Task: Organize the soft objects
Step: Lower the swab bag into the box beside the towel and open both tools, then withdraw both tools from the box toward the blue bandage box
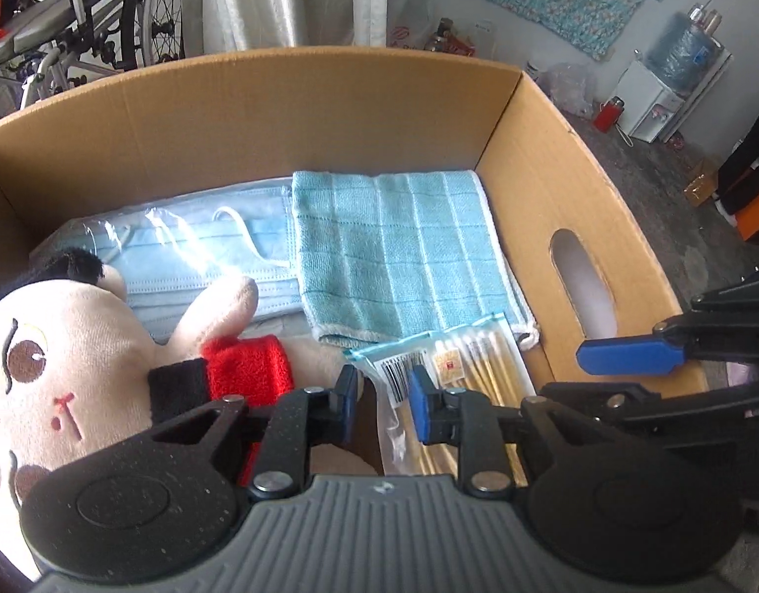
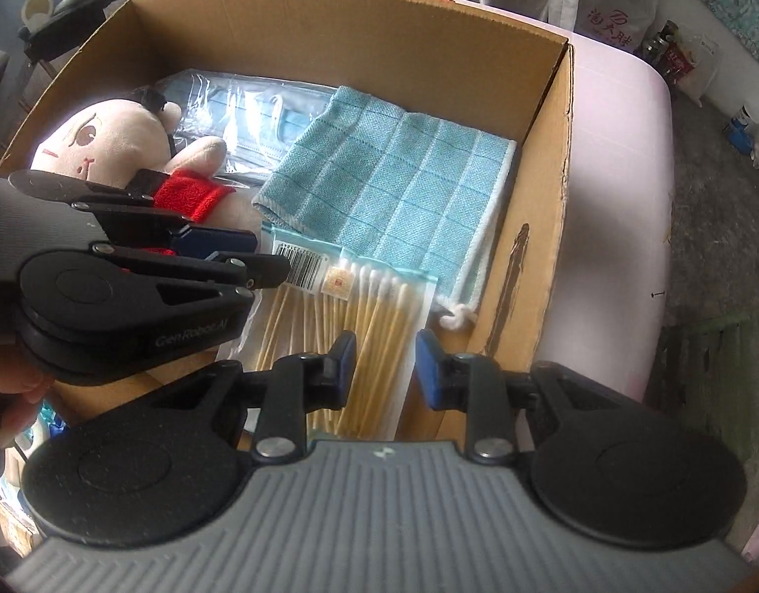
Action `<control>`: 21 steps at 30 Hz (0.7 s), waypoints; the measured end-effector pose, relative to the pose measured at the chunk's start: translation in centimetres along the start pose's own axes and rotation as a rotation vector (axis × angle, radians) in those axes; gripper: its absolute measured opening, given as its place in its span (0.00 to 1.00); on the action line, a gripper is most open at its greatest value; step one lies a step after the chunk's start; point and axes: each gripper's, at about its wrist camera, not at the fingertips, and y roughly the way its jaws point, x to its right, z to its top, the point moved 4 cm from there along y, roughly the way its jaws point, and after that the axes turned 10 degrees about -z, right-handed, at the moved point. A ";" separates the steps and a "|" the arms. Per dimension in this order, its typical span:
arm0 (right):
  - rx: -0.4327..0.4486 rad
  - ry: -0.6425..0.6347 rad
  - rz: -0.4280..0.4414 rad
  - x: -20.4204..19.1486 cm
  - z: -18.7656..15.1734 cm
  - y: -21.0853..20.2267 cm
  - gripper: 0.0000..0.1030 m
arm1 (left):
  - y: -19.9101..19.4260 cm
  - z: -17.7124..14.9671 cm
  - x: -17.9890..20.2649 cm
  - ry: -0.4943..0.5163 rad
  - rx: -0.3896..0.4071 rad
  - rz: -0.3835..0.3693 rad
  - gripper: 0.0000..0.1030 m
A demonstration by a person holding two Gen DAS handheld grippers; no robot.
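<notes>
Right wrist: right gripper (image 2: 385, 363), slightly spread and empty, hovers over swab bag (image 2: 349, 316) beside box wall (image 2: 542, 227).

Each handheld gripper (image 1: 381, 407) has a ribbed grey body, two round black discs, silver screws and black linkage arms ending in blue pads (image 2: 431, 368). The left gripper (image 2: 221, 247) bears white lettering, possibly "GenRobot.AI".

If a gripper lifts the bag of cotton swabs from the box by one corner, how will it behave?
The bag of cotton swabs is thin clear plastic, so it will probably sag and feel slippery. The loose sticks inside may slide toward the low end. It looks light, so it should lift easily off the box.
</notes>
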 end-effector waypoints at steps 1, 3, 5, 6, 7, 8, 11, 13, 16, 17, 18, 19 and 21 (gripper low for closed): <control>0.003 0.001 0.003 0.1 -0.1 -0.1 0.25 | -0.2 0.1 0.0 0.005 0.004 -0.008 0.06; 0.005 0.016 0.010 0.3 -0.1 -0.2 0.25 | 0.7 0.2 -0.1 -0.006 -0.051 -0.032 0.04; 0.006 0.027 0.015 0.3 0.0 -0.2 0.24 | 2.2 0.4 0.0 -0.028 -0.100 -0.046 0.05; 0.008 0.026 0.013 0.3 0.0 -0.2 0.24 | 2.7 0.5 0.0 -0.042 -0.127 -0.038 0.05; 0.013 0.021 0.006 0.2 0.0 -0.2 0.24 | 3.0 0.6 0.1 -0.046 -0.140 -0.025 0.05; 0.017 0.011 0.001 0.1 -0.1 -0.2 0.24 | 3.3 0.7 0.3 -0.041 -0.155 -0.003 0.05; 0.038 0.001 -0.005 -0.1 -0.2 -0.4 0.25 | 3.1 0.6 0.1 -0.040 -0.154 0.048 0.20; 0.064 0.005 0.010 0.0 -0.5 -0.8 0.25 | 1.4 0.6 0.1 -0.071 -0.082 0.002 0.23; 0.117 0.018 0.055 0.1 -1.1 -2.4 0.25 | -2.4 0.3 0.6 -0.075 -0.012 -0.029 0.22; 0.142 0.017 0.071 0.1 -1.3 -3.4 0.25 | -4.0 0.1 0.9 -0.057 0.011 -0.040 0.22; 0.174 0.019 0.086 0.0 -1.6 -4.5 0.25 | -5.6 -0.3 1.2 -0.040 0.034 -0.052 0.24; 0.210 0.018 0.101 0.0 -2.0 -5.9 0.25 | -7.5 -0.8 1.4 -0.024 0.067 -0.077 0.25; 0.293 0.001 0.095 -0.2 -3.0 -8.8 0.25 | -11.1 -2.2 1.6 -0.019 0.132 -0.109 0.25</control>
